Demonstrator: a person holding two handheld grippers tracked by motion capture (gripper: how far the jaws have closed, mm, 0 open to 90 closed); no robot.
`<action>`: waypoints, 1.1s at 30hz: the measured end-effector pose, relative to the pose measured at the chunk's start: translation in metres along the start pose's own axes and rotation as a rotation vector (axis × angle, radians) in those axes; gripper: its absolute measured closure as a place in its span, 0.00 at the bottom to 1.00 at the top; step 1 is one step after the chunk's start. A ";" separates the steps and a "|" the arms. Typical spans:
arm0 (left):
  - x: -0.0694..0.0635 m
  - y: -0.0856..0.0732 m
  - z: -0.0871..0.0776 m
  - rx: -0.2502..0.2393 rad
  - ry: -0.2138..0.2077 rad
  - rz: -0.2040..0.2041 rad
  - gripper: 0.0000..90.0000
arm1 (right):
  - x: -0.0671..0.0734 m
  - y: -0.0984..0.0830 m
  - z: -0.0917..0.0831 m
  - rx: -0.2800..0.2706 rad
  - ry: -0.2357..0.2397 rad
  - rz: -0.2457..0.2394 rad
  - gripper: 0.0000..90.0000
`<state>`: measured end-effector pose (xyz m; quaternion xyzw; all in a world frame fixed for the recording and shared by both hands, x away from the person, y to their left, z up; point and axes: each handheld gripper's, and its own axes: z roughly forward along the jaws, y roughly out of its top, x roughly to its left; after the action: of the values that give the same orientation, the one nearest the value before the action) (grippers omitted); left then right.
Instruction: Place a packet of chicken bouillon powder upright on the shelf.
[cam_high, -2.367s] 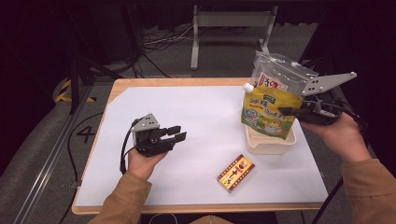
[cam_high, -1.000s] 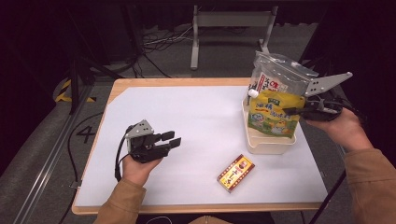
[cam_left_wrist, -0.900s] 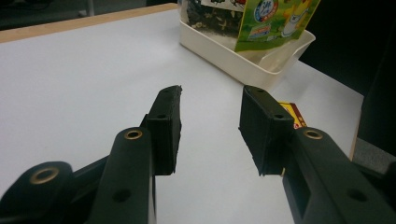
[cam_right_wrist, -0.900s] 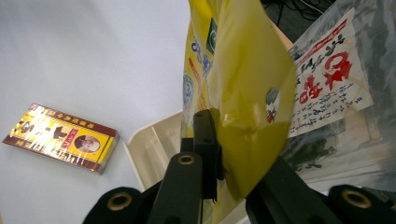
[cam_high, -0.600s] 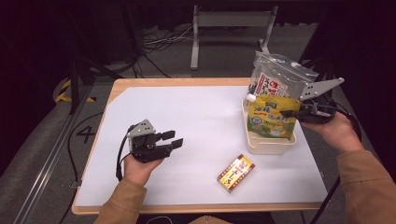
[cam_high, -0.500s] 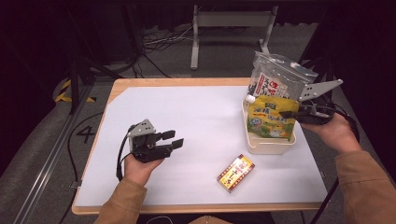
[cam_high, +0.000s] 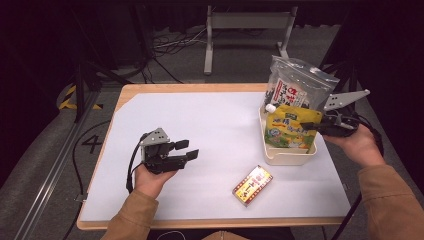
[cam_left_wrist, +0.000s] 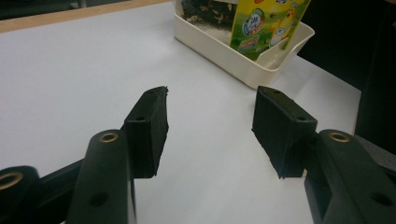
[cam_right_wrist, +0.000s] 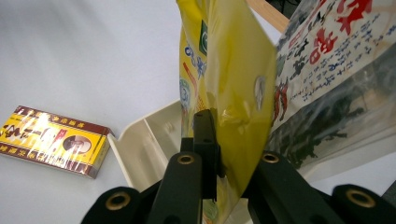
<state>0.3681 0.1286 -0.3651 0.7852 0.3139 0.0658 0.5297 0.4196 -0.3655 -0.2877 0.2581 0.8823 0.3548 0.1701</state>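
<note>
The yellow spouted pouch (cam_high: 290, 131) stands upright in the cream tray (cam_high: 287, 156) — just before a clear printed bag (cam_high: 295, 90).

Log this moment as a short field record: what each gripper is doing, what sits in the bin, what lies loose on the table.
right gripper: jaws shut on the yellow pouch, lowering it into the bin
left gripper: jaws have just been opening, nothing between them
bin: cream, holds the yellow pouch and a clear printed bag
loose on table: yellow and red box, lying flat in front of the bin
</note>
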 end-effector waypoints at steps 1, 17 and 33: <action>0.000 0.000 0.001 0.011 -0.003 0.000 0.50 | 0.000 -0.002 0.000 -0.002 0.000 0.007 0.95; -0.005 0.003 0.009 0.052 0.010 0.020 0.49 | 0.000 -0.020 -0.003 -0.006 -0.024 0.064 0.81; -0.019 0.009 0.024 0.106 -0.011 0.039 0.44 | 0.025 -0.029 -0.018 -0.081 -0.091 0.106 0.48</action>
<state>0.3673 0.0971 -0.3637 0.8186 0.2985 0.0550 0.4876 0.3804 -0.3790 -0.2988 0.3134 0.8437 0.3864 0.2014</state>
